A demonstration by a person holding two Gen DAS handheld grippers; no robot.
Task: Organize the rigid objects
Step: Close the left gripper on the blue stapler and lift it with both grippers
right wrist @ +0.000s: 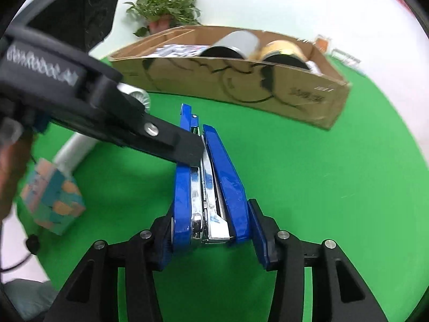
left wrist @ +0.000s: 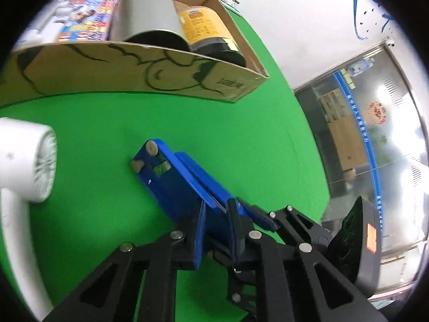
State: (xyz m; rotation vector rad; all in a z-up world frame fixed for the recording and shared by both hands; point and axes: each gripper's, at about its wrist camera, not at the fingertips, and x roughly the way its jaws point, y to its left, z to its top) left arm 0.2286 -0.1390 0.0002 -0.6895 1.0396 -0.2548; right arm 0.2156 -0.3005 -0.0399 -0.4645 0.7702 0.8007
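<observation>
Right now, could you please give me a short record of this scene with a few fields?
surface: green table
held item: blue stapler
left gripper: shut on the stapler's edge
right gripper: straddles the stapler, left pad touching
box: cardboard, holds grey can and yellow jar
loose: white hair dryer, patchwork cube

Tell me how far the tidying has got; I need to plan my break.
Done: grey can and yellow jar lie in the cardboard box. In hand: left claw and right claw grip the blue stapler. To do: white hair dryer and puzzle cube, outside the box.
</observation>
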